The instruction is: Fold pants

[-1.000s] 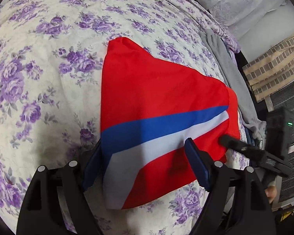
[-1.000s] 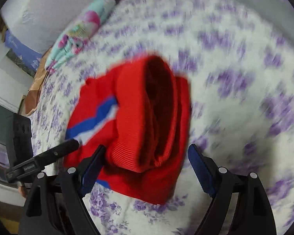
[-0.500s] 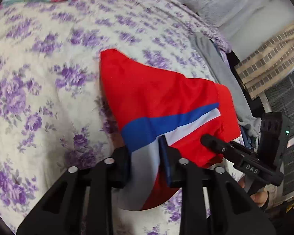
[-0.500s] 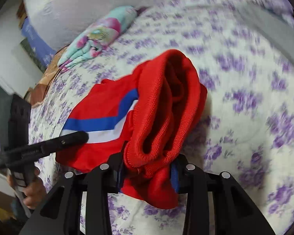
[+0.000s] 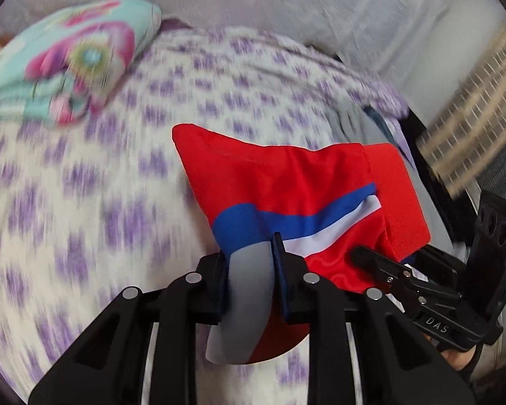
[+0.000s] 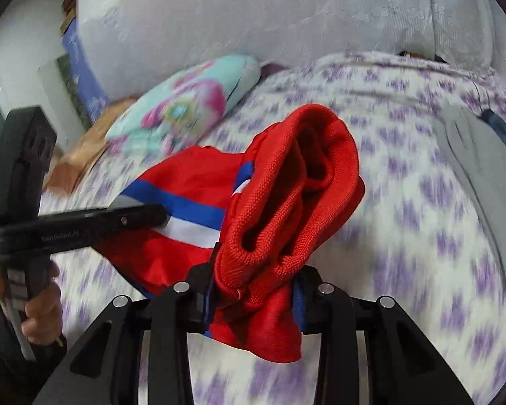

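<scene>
The red pants with a blue and white stripe hang folded above the bed. My left gripper is shut on the pants at their striped near edge. My right gripper is shut on the pants at the bunched ribbed waistband. The right gripper also shows at the right of the left wrist view. The left gripper shows at the left of the right wrist view, touching the stripe. The pants are lifted off the sheet between both grippers.
The bed has a white sheet with purple flowers. A turquoise and pink floral bundle lies at the far left. Grey clothing lies along the bed's right side. A pale headboard cushion stands behind.
Both grippers closed on the pants and have lifted them up off the bed. The views have tilted up toward the headboard.
</scene>
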`<action>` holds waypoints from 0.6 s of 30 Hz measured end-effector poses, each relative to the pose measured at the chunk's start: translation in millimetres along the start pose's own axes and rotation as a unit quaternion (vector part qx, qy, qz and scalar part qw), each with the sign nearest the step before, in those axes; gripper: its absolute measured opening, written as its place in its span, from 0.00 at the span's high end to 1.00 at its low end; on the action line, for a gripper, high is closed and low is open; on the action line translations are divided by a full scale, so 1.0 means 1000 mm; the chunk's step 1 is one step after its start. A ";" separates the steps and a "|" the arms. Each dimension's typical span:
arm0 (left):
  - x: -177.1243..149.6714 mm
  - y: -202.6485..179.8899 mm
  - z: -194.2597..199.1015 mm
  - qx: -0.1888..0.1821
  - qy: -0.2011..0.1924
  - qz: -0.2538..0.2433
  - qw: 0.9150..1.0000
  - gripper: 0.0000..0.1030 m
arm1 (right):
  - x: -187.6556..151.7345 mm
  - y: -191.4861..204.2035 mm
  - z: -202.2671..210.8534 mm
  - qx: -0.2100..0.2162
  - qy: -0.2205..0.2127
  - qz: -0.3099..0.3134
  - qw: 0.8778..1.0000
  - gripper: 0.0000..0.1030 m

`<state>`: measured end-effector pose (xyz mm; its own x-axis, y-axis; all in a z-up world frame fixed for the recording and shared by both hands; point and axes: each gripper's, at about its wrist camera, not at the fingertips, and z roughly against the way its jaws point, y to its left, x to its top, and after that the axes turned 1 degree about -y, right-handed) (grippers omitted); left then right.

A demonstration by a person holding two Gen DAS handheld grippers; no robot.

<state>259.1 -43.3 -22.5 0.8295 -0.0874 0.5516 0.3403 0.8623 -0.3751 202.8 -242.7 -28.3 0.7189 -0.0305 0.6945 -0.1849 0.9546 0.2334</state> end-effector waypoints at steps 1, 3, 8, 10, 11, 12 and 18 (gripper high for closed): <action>0.023 0.002 -0.012 0.008 -0.003 0.001 1.000 0.79 | 0.018 -0.008 -0.013 -0.001 -0.002 -0.003 1.000 0.66; 0.064 0.009 -0.038 0.023 -0.007 0.007 1.000 0.79 | 0.059 -0.028 -0.048 -0.003 -0.010 -0.010 1.000 0.66; 0.163 0.040 -0.112 0.045 -0.023 0.014 0.999 0.80 | 0.132 -0.070 -0.137 -0.022 -0.014 -0.019 0.999 0.66; 0.184 0.053 -0.136 0.041 -0.024 0.013 0.999 0.79 | 0.148 -0.090 -0.171 -0.017 -0.004 -0.043 0.999 0.66; 0.191 0.062 -0.150 0.040 -0.020 0.019 0.999 0.79 | 0.152 -0.096 -0.185 -0.015 0.003 -0.047 0.999 0.66; 0.192 0.070 -0.164 0.038 -0.013 0.021 0.999 0.79 | 0.152 -0.101 -0.197 -0.013 0.010 -0.050 0.999 0.65; 0.164 0.116 -0.210 0.083 0.020 0.031 0.996 0.26 | 0.124 -0.133 -0.247 0.004 0.071 -0.082 0.994 0.29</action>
<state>527.9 -62.3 -132.0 0.8648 -0.0476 0.4998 0.2119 0.9370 -0.2775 482.3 -300.6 -141.1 0.8276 -0.1432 0.5428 -0.0623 0.9375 0.3423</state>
